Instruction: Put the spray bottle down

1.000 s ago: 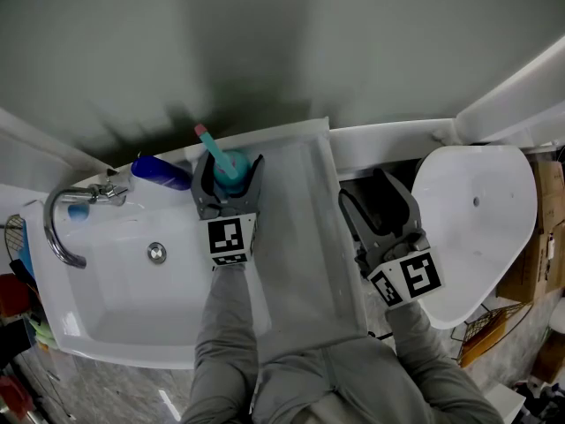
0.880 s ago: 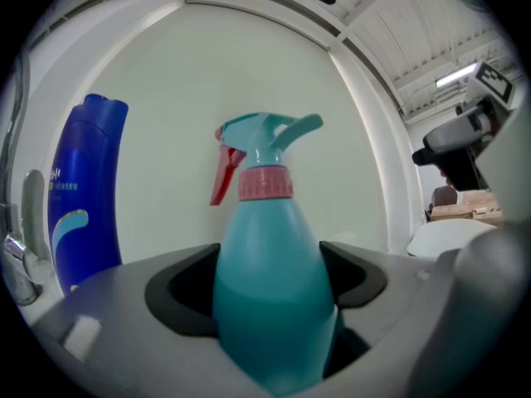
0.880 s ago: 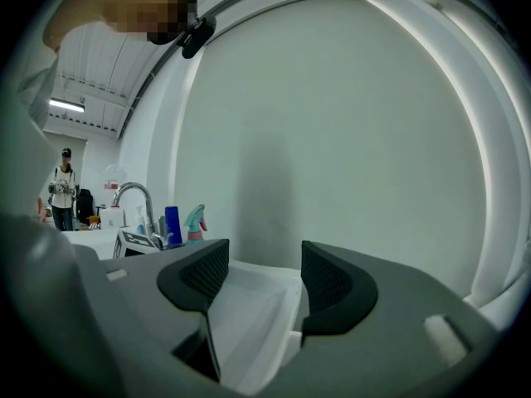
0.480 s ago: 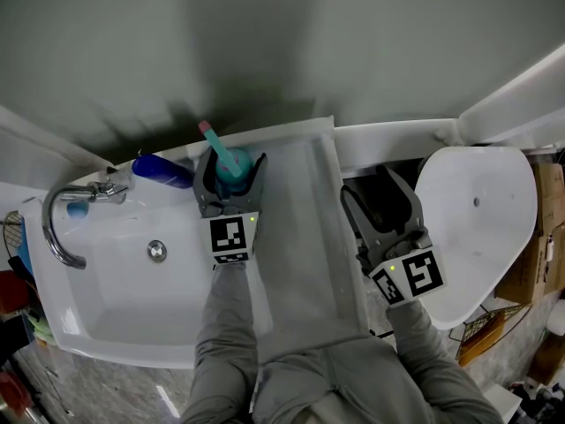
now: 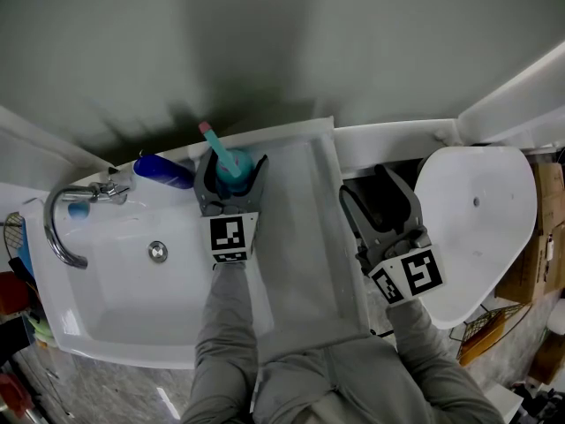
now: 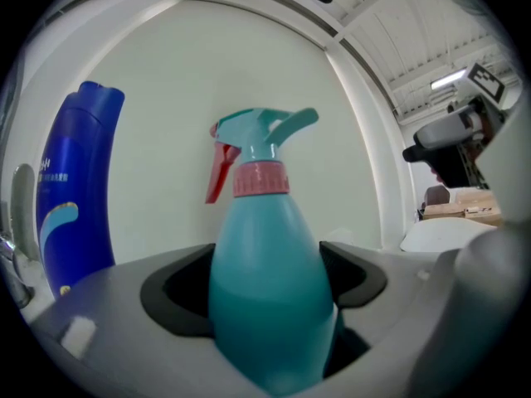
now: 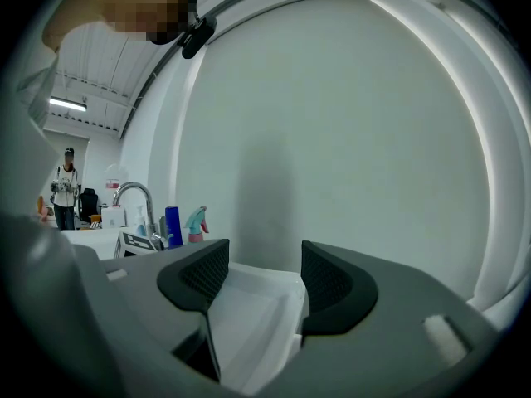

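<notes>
A white ceramic sink basin [image 5: 106, 307] takes up the lower left, with a curved metal tap [image 5: 62, 223] at its left edge and a round drain [image 5: 157, 252] in its floor. At the back rim a blue plastic bottle [image 5: 163, 171] stands upright, just left of a teal plastic spray bottle [image 5: 231, 162]. The spray bottle sits between the fingers of the left gripper [image 5: 231, 170], which press its sides. A flat white draining board [image 5: 305, 237] adjoins the basin on the right. Right of that, the right gripper [image 5: 371, 191] hangs over a dark gap, its fingers apart around nothing. A rounded white plastic lid [image 5: 477, 228] lies to its right. A plain wall [image 5: 265, 51] rises behind everything.
</notes>
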{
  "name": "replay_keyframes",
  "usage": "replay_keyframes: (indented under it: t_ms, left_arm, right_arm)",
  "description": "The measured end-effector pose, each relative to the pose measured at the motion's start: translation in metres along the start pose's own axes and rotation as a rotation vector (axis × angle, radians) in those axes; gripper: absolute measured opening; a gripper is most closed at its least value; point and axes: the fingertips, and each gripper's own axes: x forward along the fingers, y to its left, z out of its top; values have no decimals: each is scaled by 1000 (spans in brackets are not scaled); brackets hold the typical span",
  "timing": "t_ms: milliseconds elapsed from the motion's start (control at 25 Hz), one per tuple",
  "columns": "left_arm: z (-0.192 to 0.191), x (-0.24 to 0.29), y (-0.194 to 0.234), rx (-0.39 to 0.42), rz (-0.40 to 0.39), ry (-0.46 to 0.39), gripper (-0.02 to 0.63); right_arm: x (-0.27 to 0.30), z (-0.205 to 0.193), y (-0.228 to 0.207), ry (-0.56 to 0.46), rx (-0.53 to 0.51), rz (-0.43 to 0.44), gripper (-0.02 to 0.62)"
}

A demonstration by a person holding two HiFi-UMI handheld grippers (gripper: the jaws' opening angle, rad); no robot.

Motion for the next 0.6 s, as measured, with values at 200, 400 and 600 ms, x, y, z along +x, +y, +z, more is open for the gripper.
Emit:
replay_keyframes:
  t_ms: [200, 400, 600]
  left_arm:
    - [4, -3, -2, -8, -8, -13, 425]
    - [14, -7, -3, 3, -3, -32, 425]
    - [26, -17, -1, 5, 9, -54, 425]
  right_arm:
    - [0, 3, 1, -4, -4, 3, 275]
    - [-3, 6, 4, -11, -2, 10, 275]
    - [-5, 10, 8, -23, -2, 17, 275]
